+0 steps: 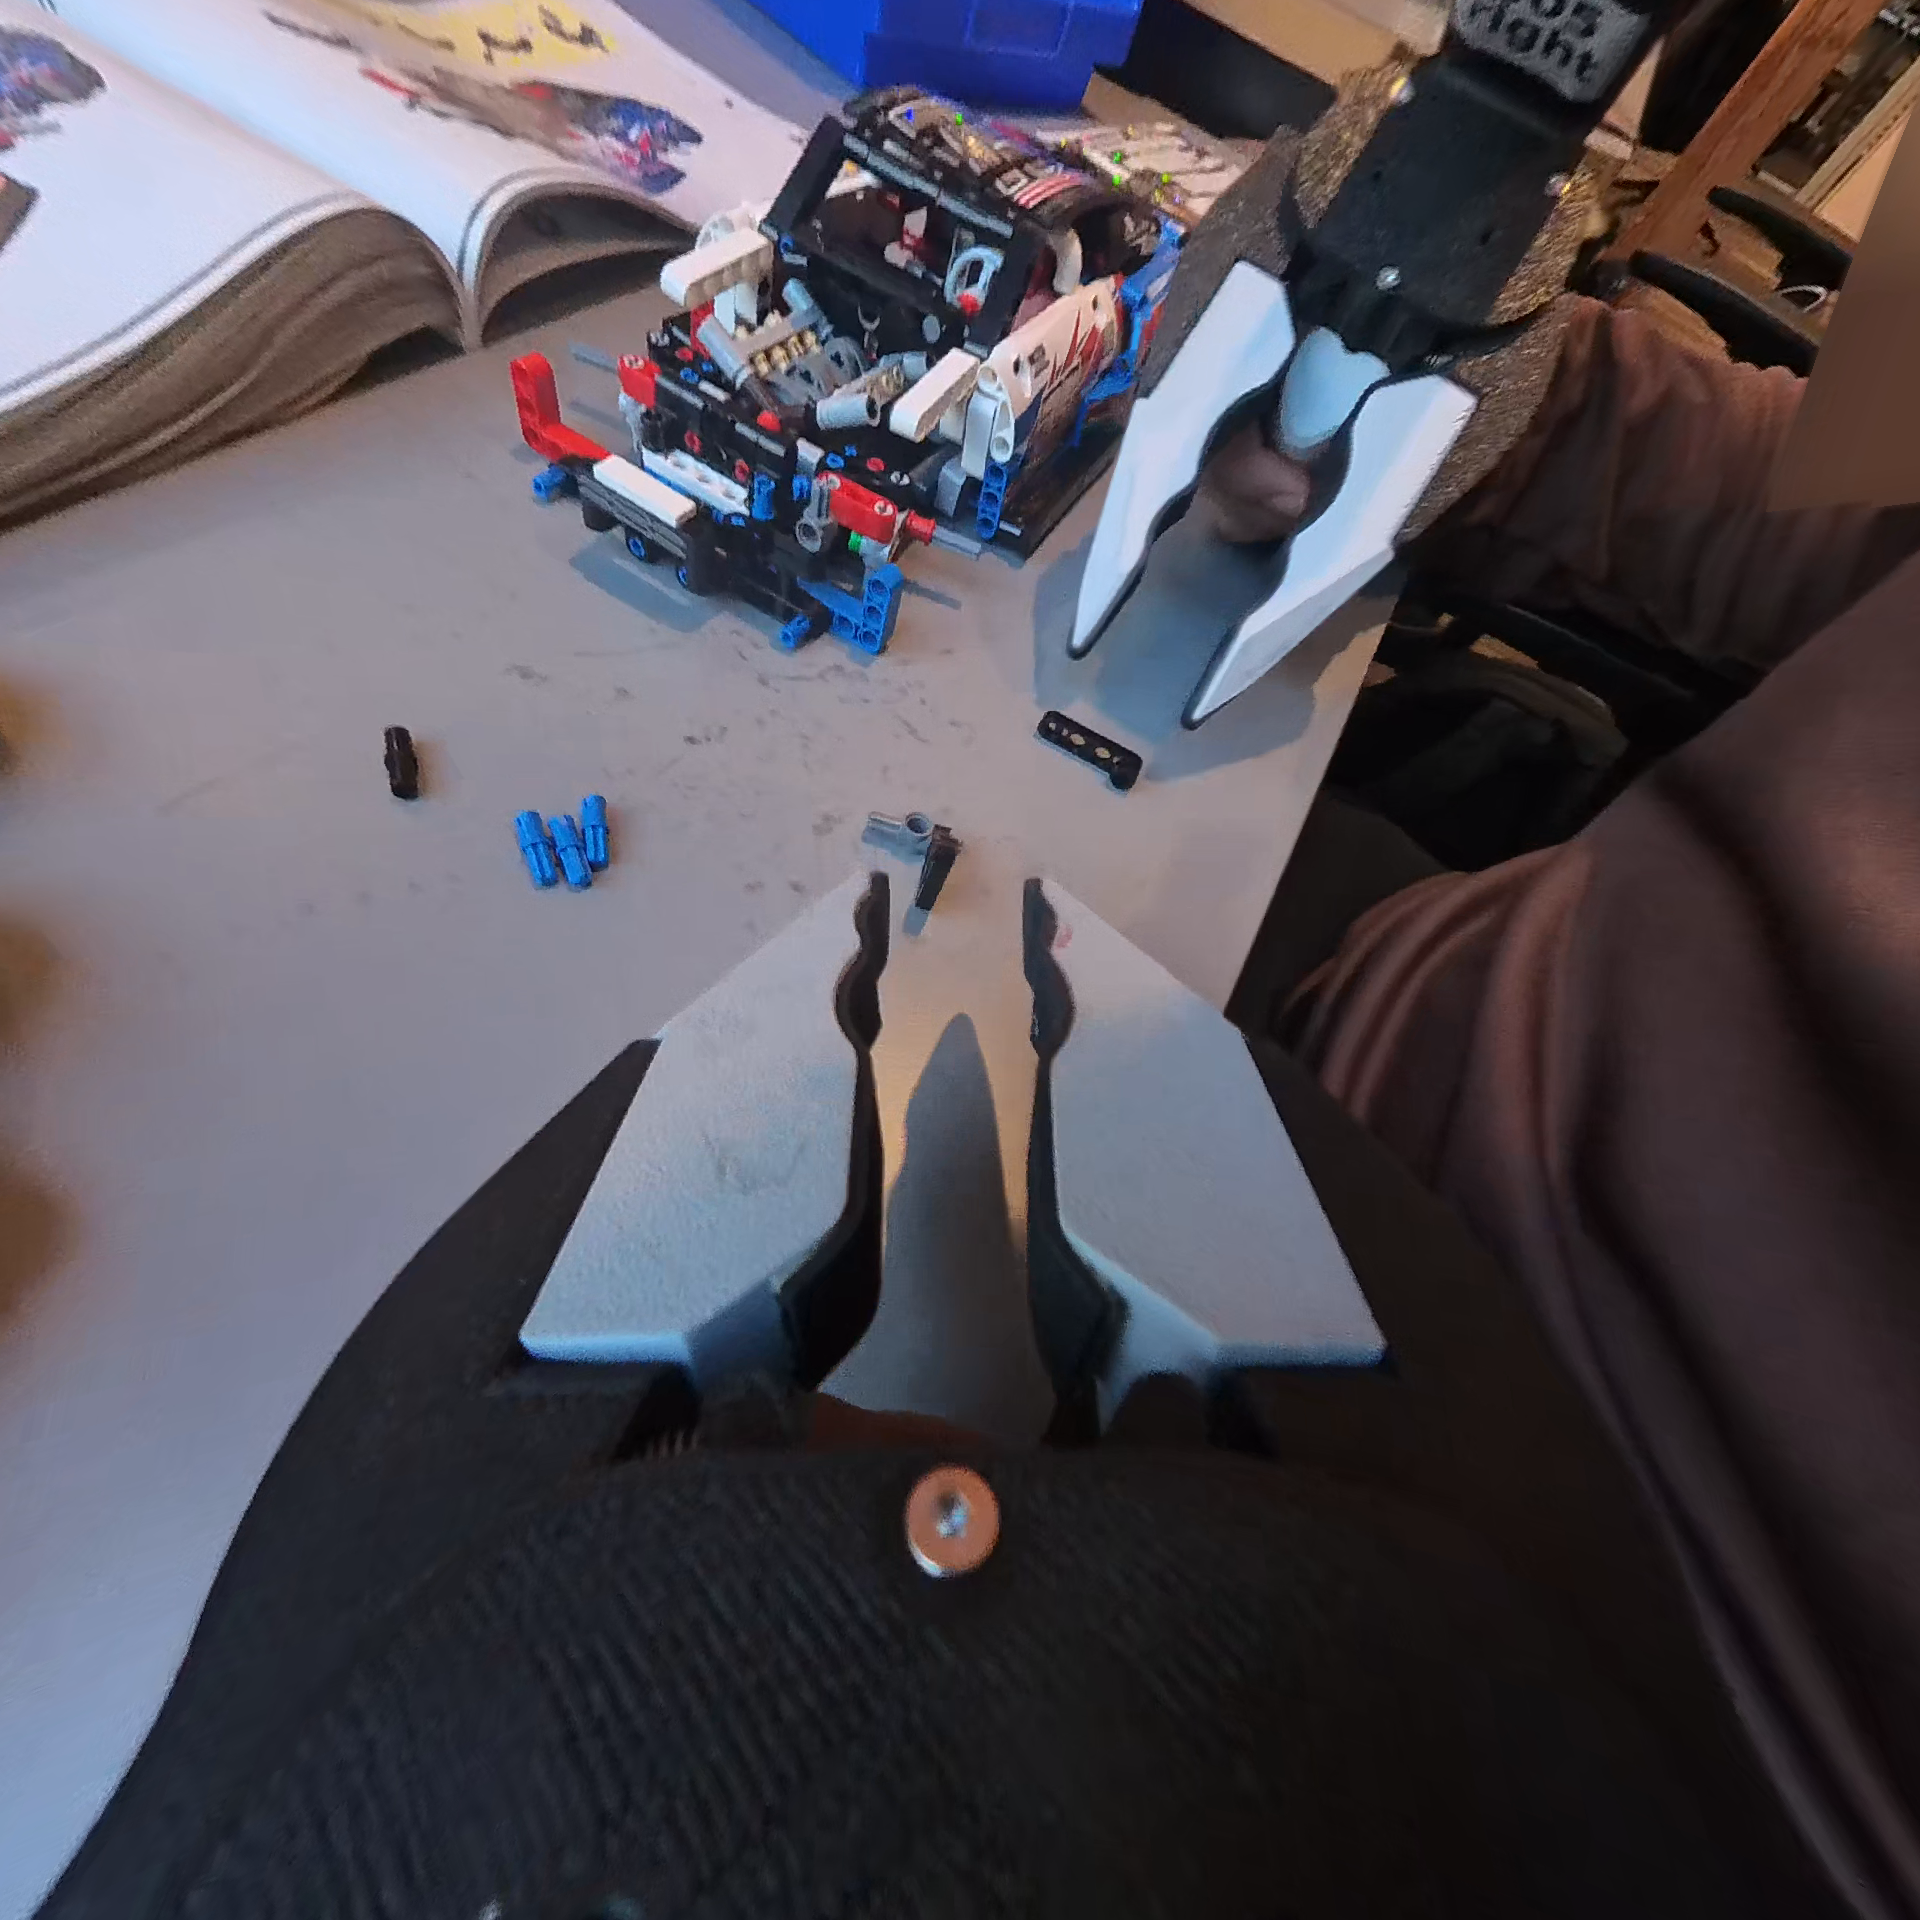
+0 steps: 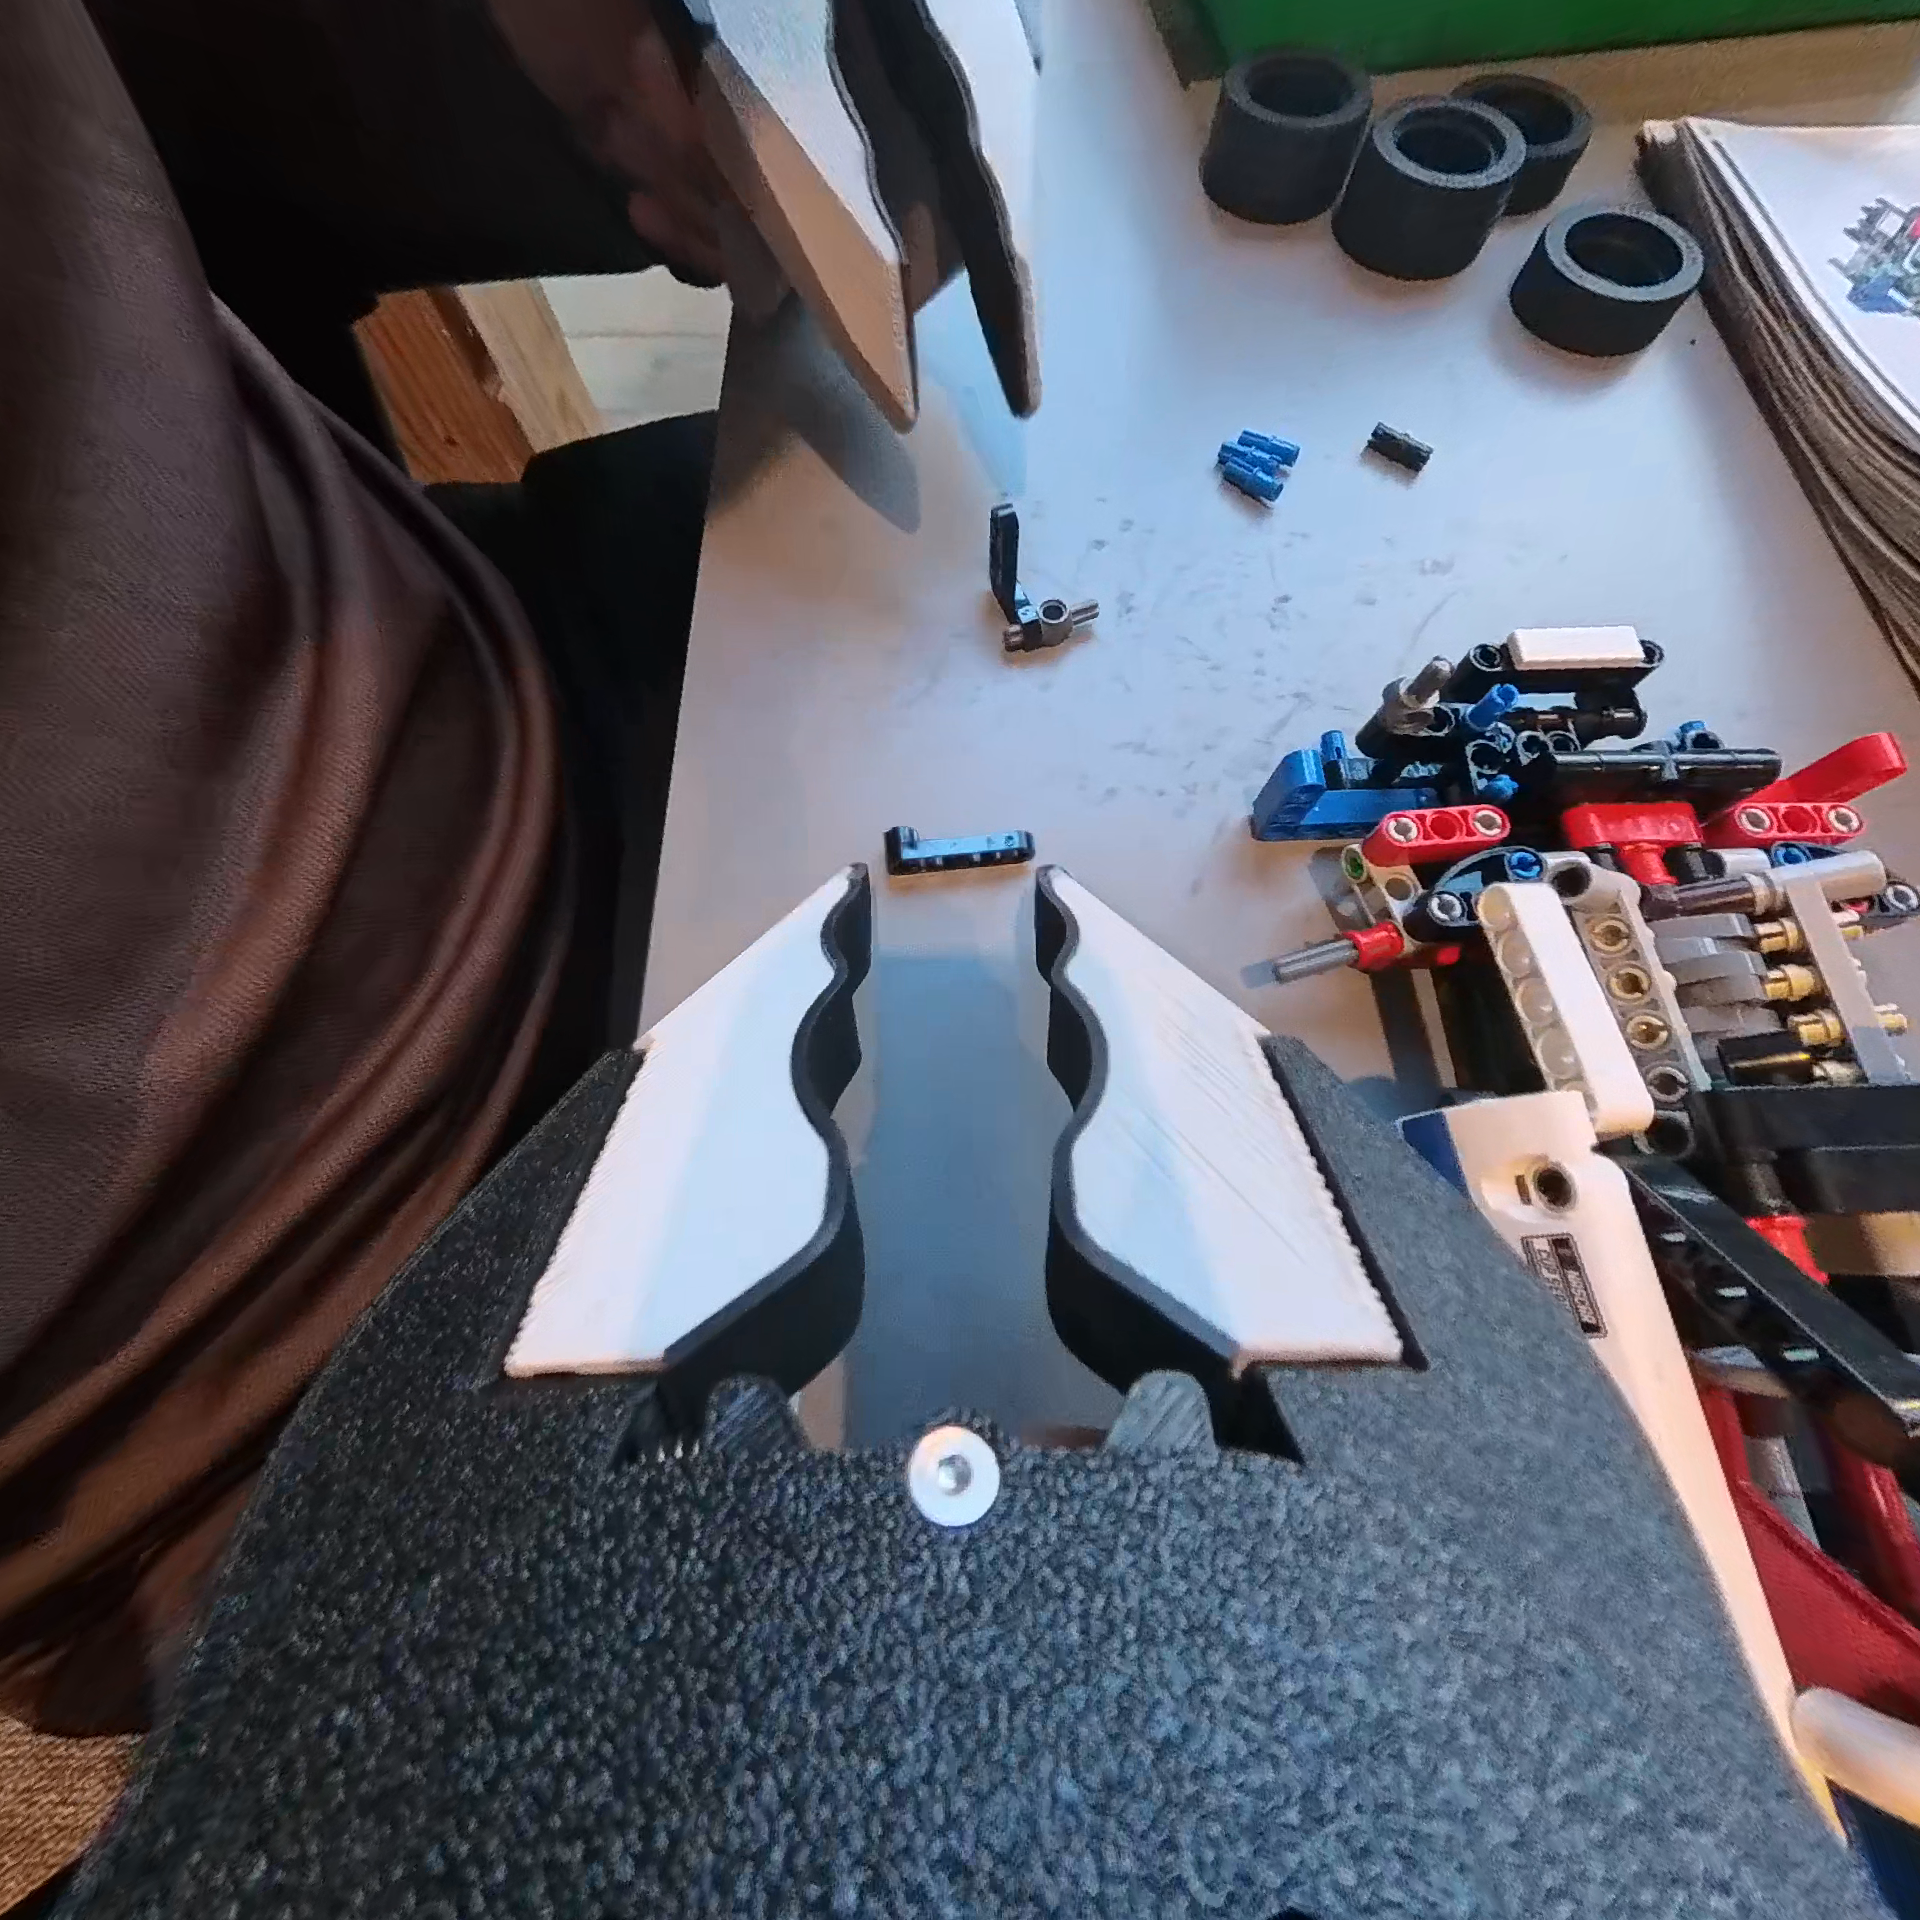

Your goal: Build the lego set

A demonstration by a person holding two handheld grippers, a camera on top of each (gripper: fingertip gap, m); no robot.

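Note:
A half-built Lego car (image 1: 883, 395) in black, white, red and blue stands on the grey table; it also shows at the right of the right wrist view (image 2: 1621, 935). My left gripper (image 1: 954, 883) is open and empty, its tips just short of a small black and grey part (image 1: 920, 844). That part also shows in the right wrist view (image 2: 1029, 592), below the left gripper (image 2: 966, 410). My right gripper (image 2: 951, 878) is open and empty, its tips just short of a black beam (image 2: 958, 847). The beam (image 1: 1089, 744) lies below the right gripper (image 1: 1138, 681) in the left wrist view.
Three blue pins (image 1: 563, 844) and a black pin (image 1: 401, 761) lie loose on the table; both show in the right wrist view (image 2: 1257, 459) (image 2: 1397, 447). Several black tyres (image 2: 1434, 177) stand at the back. An open instruction book (image 1: 260, 239) lies beside the car. The table edge (image 1: 1299, 831) runs along the person's side. Left tips to right tips: about 11 cm. My right tips are about 15 cm from the black pin (image 1: 401, 761), my left tips only 11 cm. The right camera catches it too, in the right wrist view (image 2: 1398, 440).

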